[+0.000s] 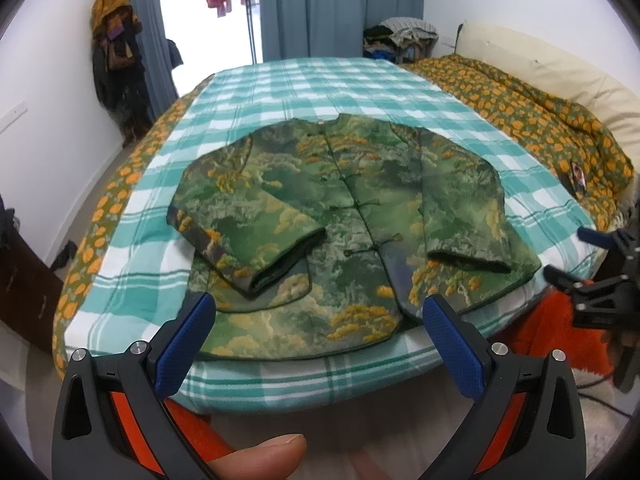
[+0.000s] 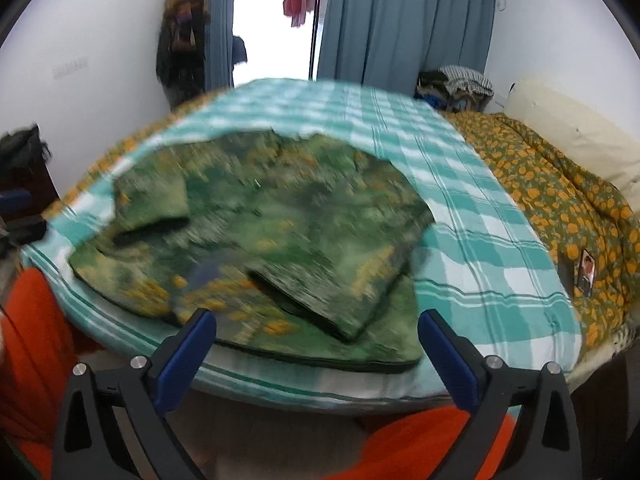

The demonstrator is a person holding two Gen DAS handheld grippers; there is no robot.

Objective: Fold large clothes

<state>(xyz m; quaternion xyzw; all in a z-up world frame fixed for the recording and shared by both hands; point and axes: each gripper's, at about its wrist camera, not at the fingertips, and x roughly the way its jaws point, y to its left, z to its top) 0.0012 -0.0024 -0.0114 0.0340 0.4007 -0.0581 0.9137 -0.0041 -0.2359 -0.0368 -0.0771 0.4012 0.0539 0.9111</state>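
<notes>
A green and yellow patterned jacket [image 1: 320,216] lies front up on the bed's teal checked sheet [image 1: 304,84], near the front edge, with both sleeves folded in over its body. My left gripper [image 1: 318,312] is open and empty, held just above the jacket's hem. In the right wrist view the jacket [image 2: 256,232] looks blurred. My right gripper [image 2: 316,326] is open and empty, in front of the hem. The right gripper also shows in the left wrist view [image 1: 576,256] at the right edge.
An orange-flowered quilt [image 1: 536,120] is bunched along the bed's right side, with a cream pillow [image 1: 552,60] behind it. A small card [image 2: 587,272] lies on the quilt. A pile of clothes [image 1: 400,36] sits at the far corner. Coats [image 1: 116,60] hang on the left wall.
</notes>
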